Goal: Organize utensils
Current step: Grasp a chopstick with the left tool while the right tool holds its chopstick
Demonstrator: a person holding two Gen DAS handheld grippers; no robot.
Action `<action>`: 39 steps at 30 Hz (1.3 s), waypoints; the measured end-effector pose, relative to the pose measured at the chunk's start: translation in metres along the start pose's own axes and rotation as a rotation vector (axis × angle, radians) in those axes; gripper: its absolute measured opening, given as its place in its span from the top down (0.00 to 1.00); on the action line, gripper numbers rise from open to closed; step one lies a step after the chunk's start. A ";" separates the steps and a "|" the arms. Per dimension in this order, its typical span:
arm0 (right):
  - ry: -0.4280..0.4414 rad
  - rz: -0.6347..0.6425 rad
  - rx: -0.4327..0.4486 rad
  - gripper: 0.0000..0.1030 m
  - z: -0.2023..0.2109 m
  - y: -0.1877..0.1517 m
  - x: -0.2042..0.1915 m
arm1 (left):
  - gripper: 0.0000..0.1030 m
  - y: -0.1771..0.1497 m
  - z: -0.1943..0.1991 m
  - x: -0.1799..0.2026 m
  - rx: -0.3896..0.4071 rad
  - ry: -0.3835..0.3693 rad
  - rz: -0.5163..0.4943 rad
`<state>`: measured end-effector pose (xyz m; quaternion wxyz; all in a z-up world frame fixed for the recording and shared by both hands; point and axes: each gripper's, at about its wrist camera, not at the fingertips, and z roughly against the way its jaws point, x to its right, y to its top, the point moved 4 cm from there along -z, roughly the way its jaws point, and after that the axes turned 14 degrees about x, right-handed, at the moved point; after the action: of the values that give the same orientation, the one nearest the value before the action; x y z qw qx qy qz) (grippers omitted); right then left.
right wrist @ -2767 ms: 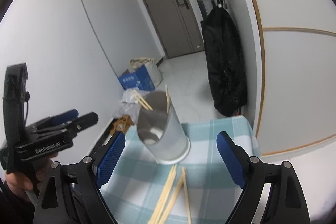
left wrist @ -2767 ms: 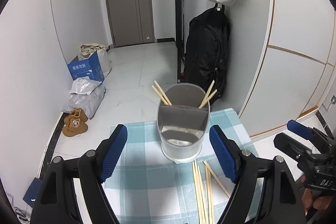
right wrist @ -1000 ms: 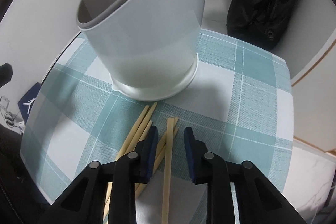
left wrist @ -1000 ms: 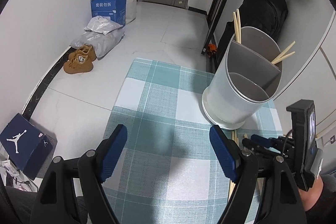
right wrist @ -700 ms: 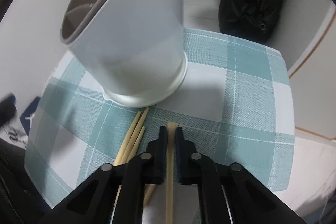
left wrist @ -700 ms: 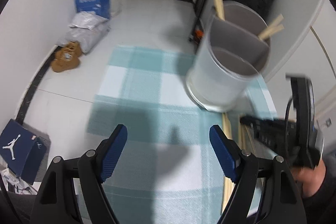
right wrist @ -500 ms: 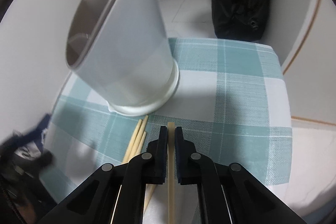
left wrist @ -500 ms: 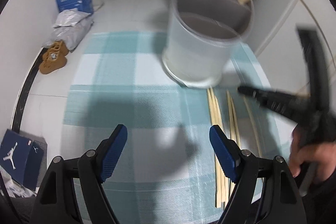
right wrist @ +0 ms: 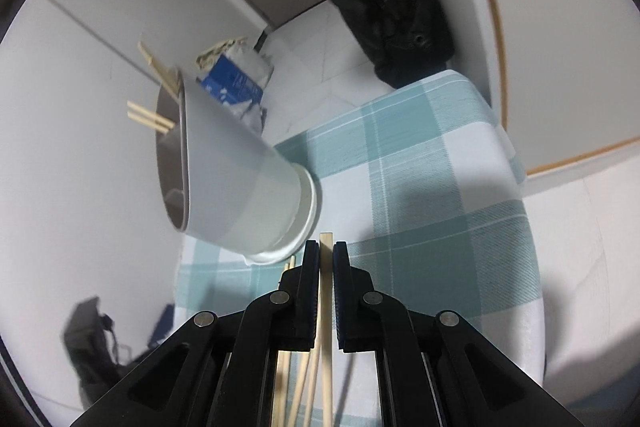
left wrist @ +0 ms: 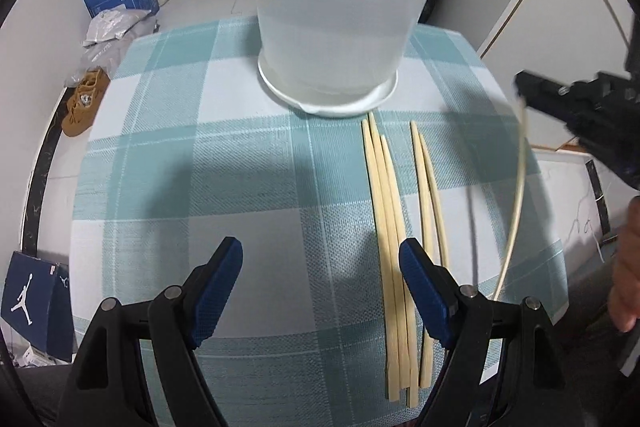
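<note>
chopstick [right wrist: 325, 291] now lifted off tablecloth [left wrist: 248, 163]

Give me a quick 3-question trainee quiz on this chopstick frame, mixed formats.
1. True or false: the right gripper is shut on a chopstick.
2. How many chopsticks lie flat on the checked cloth in the left wrist view? A) two B) five C) eight
3. Fill in: the left gripper has its fingers ____ with nothing between them.

Key
1. True; the held chopstick is lifted off the cloth.
2. B: a group of three and a pair, in front of the white holder.
3. open
</note>
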<state>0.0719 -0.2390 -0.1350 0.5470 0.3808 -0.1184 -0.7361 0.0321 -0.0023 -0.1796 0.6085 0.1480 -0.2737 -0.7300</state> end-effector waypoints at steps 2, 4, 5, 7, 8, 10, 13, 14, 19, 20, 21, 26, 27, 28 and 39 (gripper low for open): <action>0.007 -0.024 0.017 0.94 0.007 0.001 0.003 | 0.25 -0.001 -0.003 0.000 -0.013 0.017 -0.004; 0.008 -0.046 0.034 0.94 0.010 0.002 0.006 | 0.25 -0.002 -0.004 0.001 -0.018 0.036 -0.014; 0.004 -0.056 0.043 0.94 0.011 0.003 0.008 | 0.25 -0.002 -0.005 0.001 -0.021 0.037 -0.016; -0.002 -0.067 0.056 0.94 0.018 0.004 0.010 | 0.25 -0.001 -0.005 0.002 -0.019 0.041 -0.018; -0.007 -0.070 0.058 0.94 0.018 0.004 0.011 | 0.25 -0.001 -0.006 0.003 -0.021 0.044 -0.021; -0.011 -0.071 0.065 0.94 0.023 0.006 0.010 | 0.25 -0.003 -0.008 0.004 -0.032 0.050 -0.024; -0.015 -0.073 0.087 0.94 0.030 0.008 0.010 | 0.25 -0.004 -0.013 0.003 -0.050 0.061 -0.023; -0.016 -0.074 0.094 0.94 0.031 0.009 0.011 | 0.25 -0.004 -0.014 0.002 -0.055 0.062 -0.023; -0.016 -0.068 0.120 0.94 0.035 0.013 0.010 | 0.25 0.003 -0.018 0.000 -0.052 0.069 -0.019; -0.017 -0.065 0.123 0.94 0.035 0.014 0.010 | 0.25 0.004 -0.018 0.001 -0.046 0.076 -0.026; -0.016 -0.064 0.125 0.94 0.036 0.014 0.011 | 0.25 0.005 -0.018 0.001 -0.043 0.080 -0.032; -0.015 -0.063 0.127 0.94 0.038 0.014 0.012 | 0.25 0.008 -0.022 0.007 -0.034 0.095 -0.068; -0.017 -0.058 0.129 0.94 0.039 0.014 0.012 | 0.25 0.008 -0.023 0.007 -0.040 0.109 -0.080; -0.020 -0.049 0.131 0.94 0.040 0.014 0.011 | 0.24 0.008 -0.025 0.007 -0.044 0.125 -0.095; -0.034 0.028 0.141 0.94 0.040 0.012 0.003 | 0.30 0.025 -0.036 0.017 0.005 0.146 -0.209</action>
<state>0.0528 -0.2560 -0.1022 0.5270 0.4042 -0.1845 -0.7245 0.0691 -0.0292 -0.1923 0.5469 0.2302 -0.2136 -0.7761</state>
